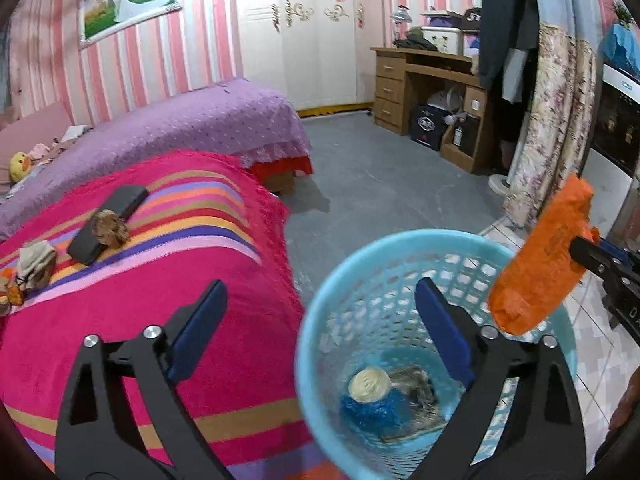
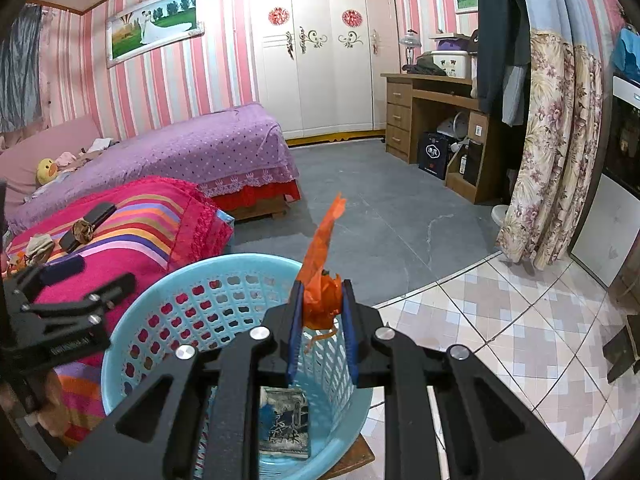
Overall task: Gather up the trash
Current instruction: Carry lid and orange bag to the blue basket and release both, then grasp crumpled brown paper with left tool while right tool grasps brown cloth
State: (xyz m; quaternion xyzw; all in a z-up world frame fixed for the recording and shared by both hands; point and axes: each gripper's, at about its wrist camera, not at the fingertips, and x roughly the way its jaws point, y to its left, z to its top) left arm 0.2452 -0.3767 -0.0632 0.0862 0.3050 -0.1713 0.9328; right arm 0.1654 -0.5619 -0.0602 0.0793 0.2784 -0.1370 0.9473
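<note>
A light blue plastic basket stands beside the bed, also in the right wrist view. On its bottom lie a cream ball, a blue crumpled scrap and a printed packet. My left gripper is open and empty, above the basket's left rim. My right gripper is shut on an orange wrapper, held over the basket's right rim. A brown crumpled ball and a beige wad lie on the striped blanket.
The pink striped blanket covers the bed to the left, with a black case under the brown ball. A purple bed lies behind. Grey floor, a wooden desk and a flowered curtain are beyond.
</note>
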